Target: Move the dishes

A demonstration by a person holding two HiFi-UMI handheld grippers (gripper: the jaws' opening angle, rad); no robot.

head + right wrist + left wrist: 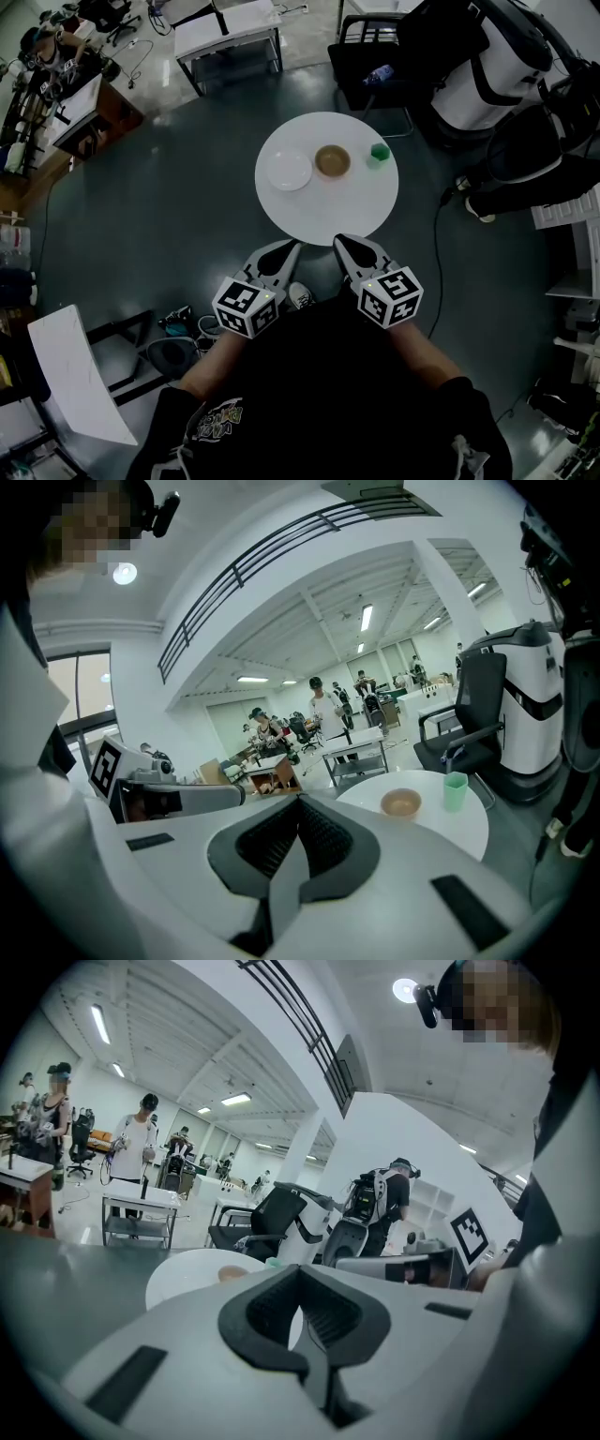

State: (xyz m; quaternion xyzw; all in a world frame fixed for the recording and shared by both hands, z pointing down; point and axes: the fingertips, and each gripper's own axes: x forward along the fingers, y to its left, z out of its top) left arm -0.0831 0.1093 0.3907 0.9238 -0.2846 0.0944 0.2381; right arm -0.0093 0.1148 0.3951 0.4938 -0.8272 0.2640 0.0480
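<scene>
A round white table (328,211) carries a white plate (288,171) at its left, a brown bowl (332,160) in the middle and a green cup (378,154) at the right. My left gripper (292,246) and right gripper (342,240) hover side by side just short of the table's near edge, both shut and empty. In the right gripper view the bowl (401,803) and cup (455,790) stand beyond the closed jaws (300,803). The left gripper view shows its closed jaws (300,1274) and a part of the table (187,1279) behind them.
A black office chair (370,56) and a white-and-black machine (487,66) stand behind the table. A cable (436,244) runs over the floor at the right. A white board (80,375) and tools (178,328) lie at the lower left. People stand by desks in the background.
</scene>
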